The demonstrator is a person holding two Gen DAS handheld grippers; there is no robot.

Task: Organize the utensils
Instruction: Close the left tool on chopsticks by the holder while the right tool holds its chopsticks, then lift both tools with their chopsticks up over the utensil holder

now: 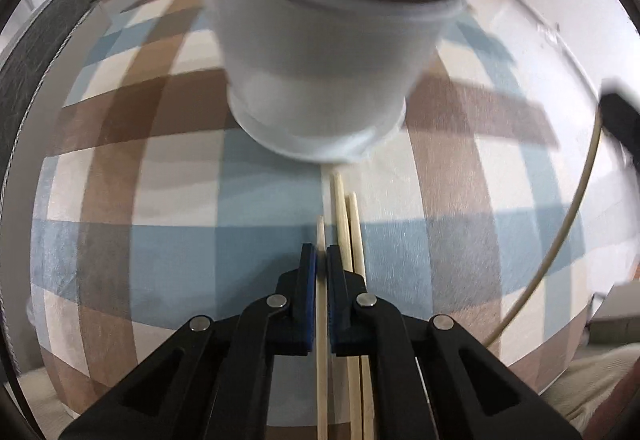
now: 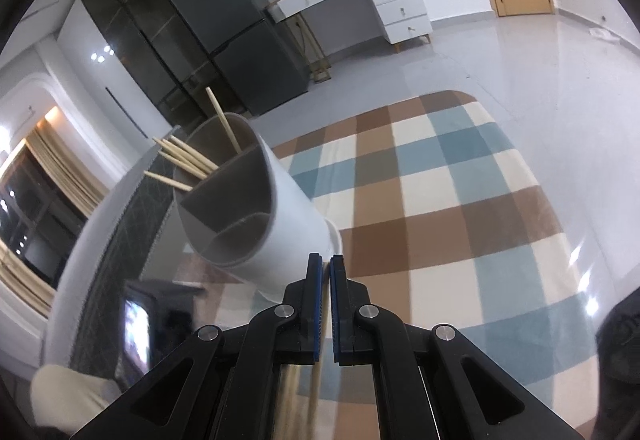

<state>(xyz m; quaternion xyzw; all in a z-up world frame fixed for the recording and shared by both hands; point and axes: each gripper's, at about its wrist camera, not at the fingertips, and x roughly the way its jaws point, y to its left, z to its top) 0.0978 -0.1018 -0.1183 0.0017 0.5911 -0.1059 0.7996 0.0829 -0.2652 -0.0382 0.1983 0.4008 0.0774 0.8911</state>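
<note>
Your left gripper (image 1: 322,254) clamps one chopstick (image 1: 321,320) pointing toward 12 o'clock at the white holder (image 1: 316,68), while your right gripper (image 2: 325,268) sits nearly closed, its grip unclear.

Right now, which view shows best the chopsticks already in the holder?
The right wrist view: chopsticks stick out of the holder's open top. The left wrist view shows only the holder's outside and rim.

holder (image 1: 320,52): blurred, top cropped | chopsticks (image 1: 352,280): lower ends cropped
</note>
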